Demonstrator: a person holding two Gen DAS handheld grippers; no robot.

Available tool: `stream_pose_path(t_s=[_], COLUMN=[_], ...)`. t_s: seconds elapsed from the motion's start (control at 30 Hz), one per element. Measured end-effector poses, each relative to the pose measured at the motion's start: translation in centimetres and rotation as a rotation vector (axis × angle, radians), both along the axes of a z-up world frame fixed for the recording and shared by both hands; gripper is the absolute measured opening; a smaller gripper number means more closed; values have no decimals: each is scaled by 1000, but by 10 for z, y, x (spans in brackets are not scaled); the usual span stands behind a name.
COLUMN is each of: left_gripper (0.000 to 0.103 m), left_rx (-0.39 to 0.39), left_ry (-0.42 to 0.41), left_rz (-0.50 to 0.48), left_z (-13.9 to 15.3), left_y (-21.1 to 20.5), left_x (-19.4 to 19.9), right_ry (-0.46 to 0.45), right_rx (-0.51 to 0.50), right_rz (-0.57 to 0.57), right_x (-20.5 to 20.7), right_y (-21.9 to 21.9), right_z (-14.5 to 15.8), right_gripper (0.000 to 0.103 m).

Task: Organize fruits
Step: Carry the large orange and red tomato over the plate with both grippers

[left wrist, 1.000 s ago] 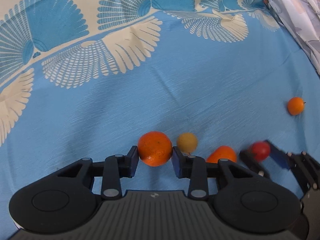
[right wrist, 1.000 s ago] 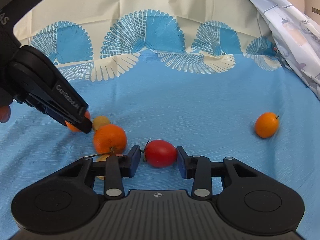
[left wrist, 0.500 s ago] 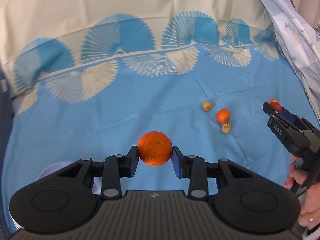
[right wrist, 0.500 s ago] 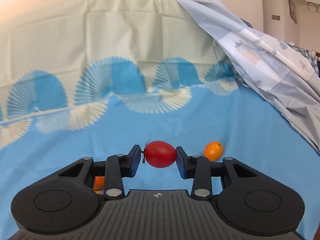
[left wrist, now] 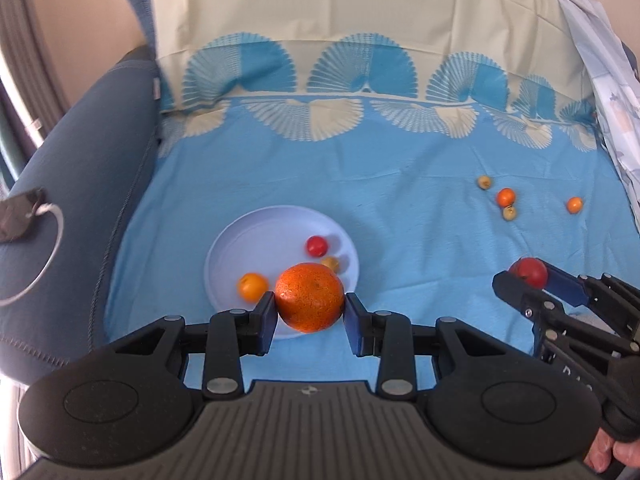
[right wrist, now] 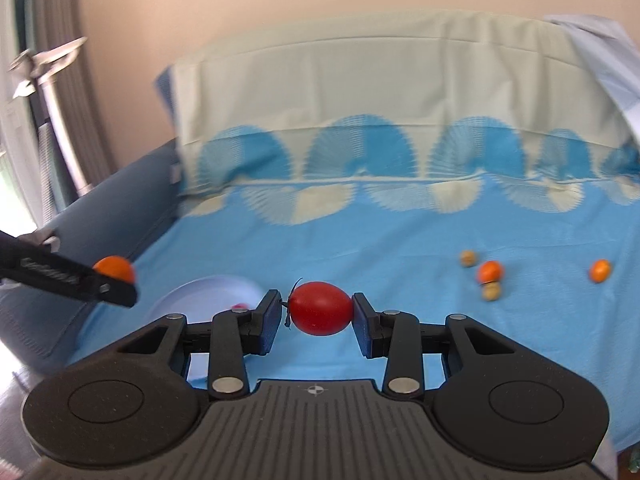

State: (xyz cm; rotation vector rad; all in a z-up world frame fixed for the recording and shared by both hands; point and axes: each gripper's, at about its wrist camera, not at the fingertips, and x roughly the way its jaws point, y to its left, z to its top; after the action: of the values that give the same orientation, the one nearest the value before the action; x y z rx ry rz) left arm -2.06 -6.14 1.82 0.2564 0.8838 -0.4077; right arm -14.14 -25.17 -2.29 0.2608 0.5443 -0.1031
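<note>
Orange peel is pressed between the pads of the left gripper [left wrist: 310, 312], which is clamped on a large orange [left wrist: 310, 303] held over the near edge of a pale plate [left wrist: 224, 252] lying just ahead of its fingers. Three small fruits are already gathered on that plate: a red tomato [left wrist: 317, 245], a small orange fruit [left wrist: 252, 286] and a yellowish one [left wrist: 331, 264] partly hidden behind the held orange. The right gripper [right wrist: 316, 314] is closed on a red tomato [right wrist: 320, 308], carried above the blue cloth [left wrist: 400, 208], with the plate ahead and to its left. Four small fruits are left on the cloth, well ahead and to the right of both grippers: two yellowish ones [left wrist: 484, 182] [left wrist: 509, 212], a small orange one [left wrist: 505, 197] between them, and another orange one [left wrist: 574, 204] set apart. The task is judged roughly half done: two fruits are in transit, four remain to be collected.
</note>
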Motion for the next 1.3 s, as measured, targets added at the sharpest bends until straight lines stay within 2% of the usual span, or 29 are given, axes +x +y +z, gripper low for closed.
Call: stream_pose_path(t_s=[0.23,0.5,0.87,1.3], left_gripper=[40,40,40,40], left_rx=[-47,-94,-128,-129], left_ry=[-25,-19,-13,-8], left_rz=[63,93,113,126], left_z=[3,3,4,3], left_y=[56,86,96,95], left_x=[-24,-30,-24,-19], right_ry=[-12,-12,0,13], right_rx=[-64,-136,-176,-170], right_rz=[122,175,202,208], right_x=[-11,-17,-16,-11], right_y=[59,93,105,102], right_z=[23,33,35,31], right_gripper=[40,40,40,40])
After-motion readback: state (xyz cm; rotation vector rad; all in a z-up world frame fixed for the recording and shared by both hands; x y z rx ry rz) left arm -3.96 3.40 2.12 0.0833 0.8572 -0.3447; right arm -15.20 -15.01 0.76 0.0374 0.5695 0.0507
